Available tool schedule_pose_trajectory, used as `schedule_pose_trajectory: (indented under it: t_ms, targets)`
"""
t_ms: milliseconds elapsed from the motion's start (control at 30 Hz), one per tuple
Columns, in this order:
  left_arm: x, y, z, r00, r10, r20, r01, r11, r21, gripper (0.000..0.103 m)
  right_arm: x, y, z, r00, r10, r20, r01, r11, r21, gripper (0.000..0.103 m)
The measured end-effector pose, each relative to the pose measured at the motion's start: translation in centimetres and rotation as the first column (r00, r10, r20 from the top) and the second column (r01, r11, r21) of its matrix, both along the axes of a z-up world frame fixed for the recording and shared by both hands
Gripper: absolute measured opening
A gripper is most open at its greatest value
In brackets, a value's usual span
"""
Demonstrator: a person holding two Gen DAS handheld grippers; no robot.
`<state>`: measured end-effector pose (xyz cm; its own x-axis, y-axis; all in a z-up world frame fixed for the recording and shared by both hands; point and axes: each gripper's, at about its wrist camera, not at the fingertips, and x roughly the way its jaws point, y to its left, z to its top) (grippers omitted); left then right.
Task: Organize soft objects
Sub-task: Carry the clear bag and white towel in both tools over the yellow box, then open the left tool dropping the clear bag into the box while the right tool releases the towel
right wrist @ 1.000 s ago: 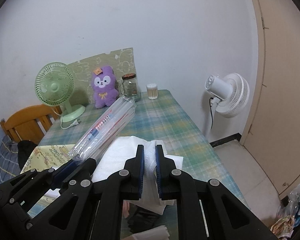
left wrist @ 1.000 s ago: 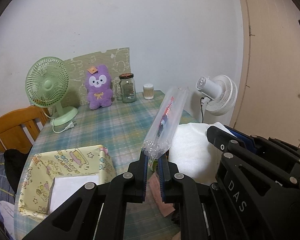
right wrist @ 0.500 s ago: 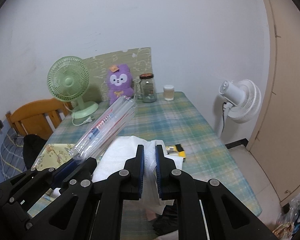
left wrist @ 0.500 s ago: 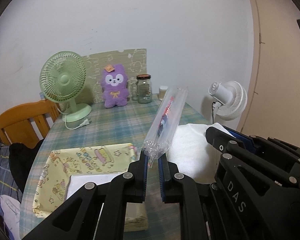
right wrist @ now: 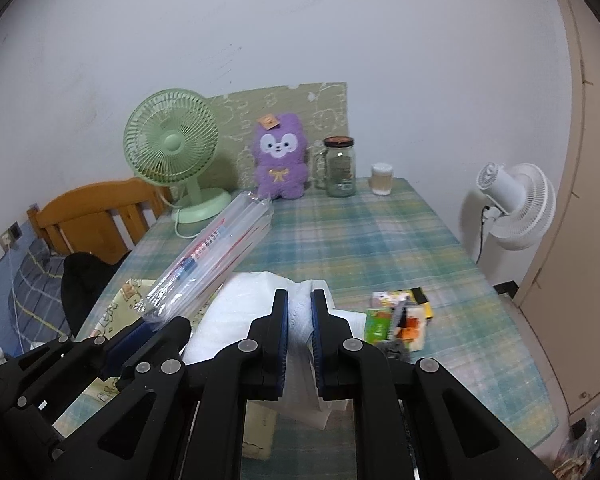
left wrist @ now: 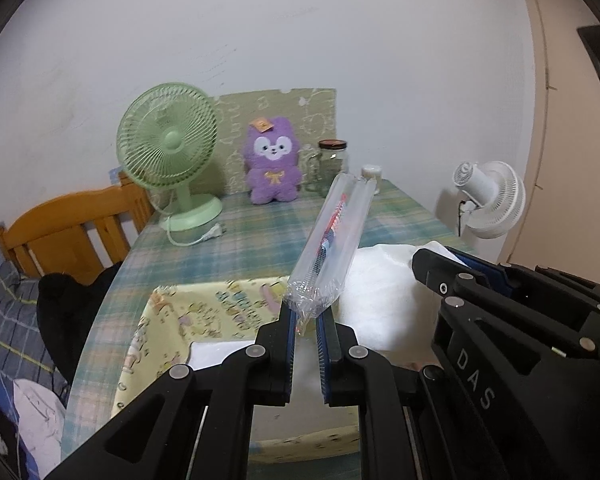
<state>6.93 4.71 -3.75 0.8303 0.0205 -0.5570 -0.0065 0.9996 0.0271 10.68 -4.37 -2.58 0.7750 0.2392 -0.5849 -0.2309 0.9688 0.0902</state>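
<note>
My left gripper (left wrist: 305, 316) is shut on the end of a clear plastic bag (left wrist: 332, 240) that sticks up and away over the table; the same bag (right wrist: 208, 256) shows at the left of the right wrist view. My right gripper (right wrist: 299, 300) is shut on a fold of white towel (right wrist: 244, 308), which hangs between the two grippers (left wrist: 384, 288). Below the left gripper lies a yellow patterned fabric box (left wrist: 172, 320) with a white folded cloth (left wrist: 216, 354) inside. A purple plush toy (right wrist: 280, 156) sits upright at the far end.
The table has a plaid cloth (right wrist: 360, 232). A green fan (right wrist: 172, 144), a glass jar (right wrist: 340, 166) and a small cup (right wrist: 382, 179) stand at the back. Small colourful packets (right wrist: 400, 314) lie at the right. A wooden chair (left wrist: 72, 228) is at the left, a white fan (right wrist: 516, 200) beyond the right edge.
Both grippers have pulled back from the table's far end and shifted, holding bag and towel. The back objects look further off, and the colourful packets have come into the right view.
</note>
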Motion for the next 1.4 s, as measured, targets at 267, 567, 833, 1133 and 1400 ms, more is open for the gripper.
schedule_pose_trajectory:
  t_ms: [267,567,833,1133,1400]
  targets:
    - [0.1,3.0,-2.1,0.997,0.062,-0.052,-0.062,0.998,-0.006,0.008,1.0,3.6,-2.0,0.996,0.066,-0.060,-0.067,0.998,-0.013,0.013]
    - [0.3,5.7,-4.2,0.988,0.105,-0.114,-0.105,0.994,0.012,0.008,1.5,6.2,-3.6,0.990,0.107,-0.090,-0.109,0.994,-0.019,0.013]
    - [0.7,7.6,-5.7,0.970,0.186,-0.158,-0.187,0.982,0.004,0.008,2.8,8.6,-5.0,0.982,0.145,-0.125,-0.148,0.989,-0.014,0.013]
    - [1.1,8.1,-6.1,0.963,0.194,-0.189,-0.198,0.980,-0.005,0.044,4.3,9.3,-6.0,0.980,0.133,-0.145,-0.138,0.990,-0.023,0.013]
    - [2.0,7.7,-6.2,0.966,0.182,-0.184,-0.184,0.983,0.004,0.062,5.4,8.9,-6.7,0.975,0.114,-0.188,-0.119,0.993,-0.015,0.034]
